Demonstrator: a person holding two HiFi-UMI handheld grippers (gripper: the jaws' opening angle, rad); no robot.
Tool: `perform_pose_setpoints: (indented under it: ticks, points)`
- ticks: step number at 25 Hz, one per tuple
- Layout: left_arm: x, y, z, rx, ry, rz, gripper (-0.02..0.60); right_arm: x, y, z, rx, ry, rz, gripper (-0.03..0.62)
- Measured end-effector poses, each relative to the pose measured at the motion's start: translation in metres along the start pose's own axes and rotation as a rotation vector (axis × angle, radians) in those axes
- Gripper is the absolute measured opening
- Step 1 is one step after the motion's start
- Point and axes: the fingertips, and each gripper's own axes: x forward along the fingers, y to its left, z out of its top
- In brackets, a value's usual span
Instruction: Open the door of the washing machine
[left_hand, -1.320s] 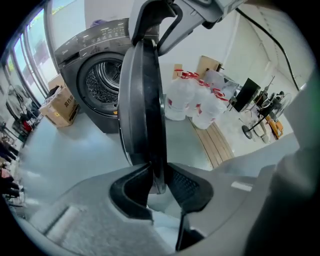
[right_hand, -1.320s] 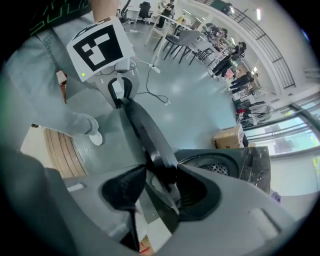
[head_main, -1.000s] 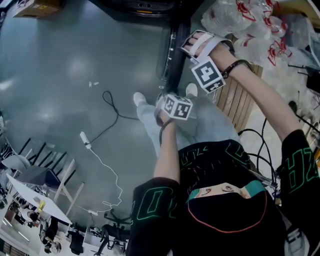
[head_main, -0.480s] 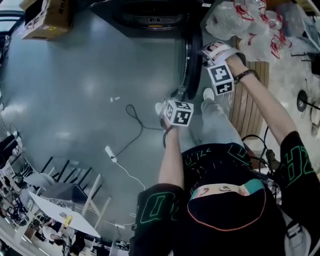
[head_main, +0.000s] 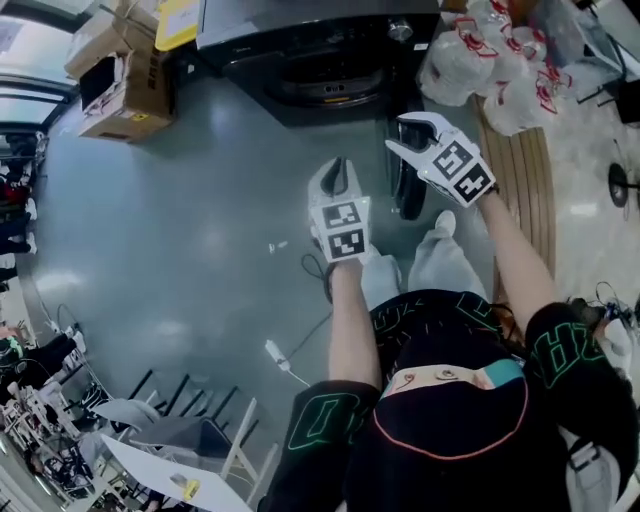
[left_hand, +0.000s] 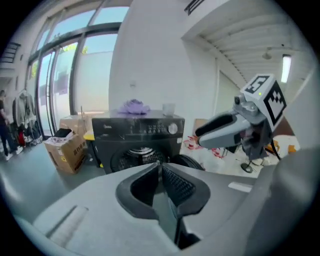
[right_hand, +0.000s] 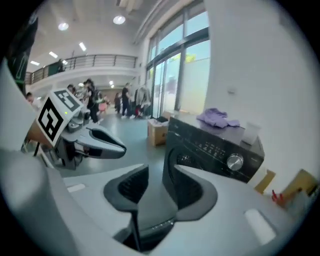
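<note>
Left gripper (head_main: 338, 165) is nearest me in the head view, just right of centre. Its own view shows the 2 jaws pressed together at the tips with nothing between them; they have just been closing. Right gripper (head_main: 413, 132) hangs just to its right and a little farther out. Its jaws are spread with a clear gap and nothing in it, though they too have just been narrowing. Each gripper view catches the other gripper off to one side, apart from it.

Only the head view gives me the floor (head_main: 180, 220). I see wide bare grey on the left, a white cable (head_main: 283, 360) near the person's legs, and a slatted wooden board (head_main: 522, 170) along the right. Just near of the right gripper, the door (head_main: 410, 190) stands swung out edge-on from the machine's right side. That leaves the right tight and the left open.

Farther out, the washing machine (head_main: 320, 50) faces me with its drum mouth (left_hand: 137, 156) uncovered. Only the gripper views show its top, where a purple cloth (left_hand: 134, 106) and a pale cup (left_hand: 168, 108) sit. Cardboard boxes (head_main: 120, 80) stand left of it and plastic bags (head_main: 490, 60) right. The right gripper view alone shows people (right_hand: 90, 102) far off beside tall windows (right_hand: 175, 70).
</note>
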Motion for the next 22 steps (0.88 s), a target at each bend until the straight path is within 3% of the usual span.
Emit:
perform_pose_setpoints:
  ticks: [3, 7, 10, 13, 18, 22]
  points:
    - [-0.025, 0.025, 0.054, -0.021, -0.139, 0.051, 0.013, -0.015, -0.004, 0.035, 0.152, -0.133, -0.075, 0.095]
    - [-0.058, 0.043, 0.124, -0.022, -0.294, 0.066, 0.011, -0.038, -0.018, 0.082, 0.294, -0.286, -0.164, 0.005]
    - [-0.082, 0.055, 0.172, -0.01, -0.4, 0.078, 0.011, -0.053, -0.035, 0.123, 0.383, -0.422, -0.202, 0.003]
    - [-0.097, 0.063, 0.195, -0.004, -0.459, 0.115, 0.011, -0.071, -0.048, 0.151, 0.442, -0.524, -0.238, 0.003]
    - [-0.102, 0.074, 0.213, 0.01, -0.5, 0.188, 0.011, -0.095, -0.074, 0.164, 0.407, -0.548, -0.35, 0.003]
    - [-0.103, 0.079, 0.239, 0.009, -0.545, 0.195, 0.011, -0.107, -0.102, 0.163, 0.414, -0.537, -0.433, 0.003]
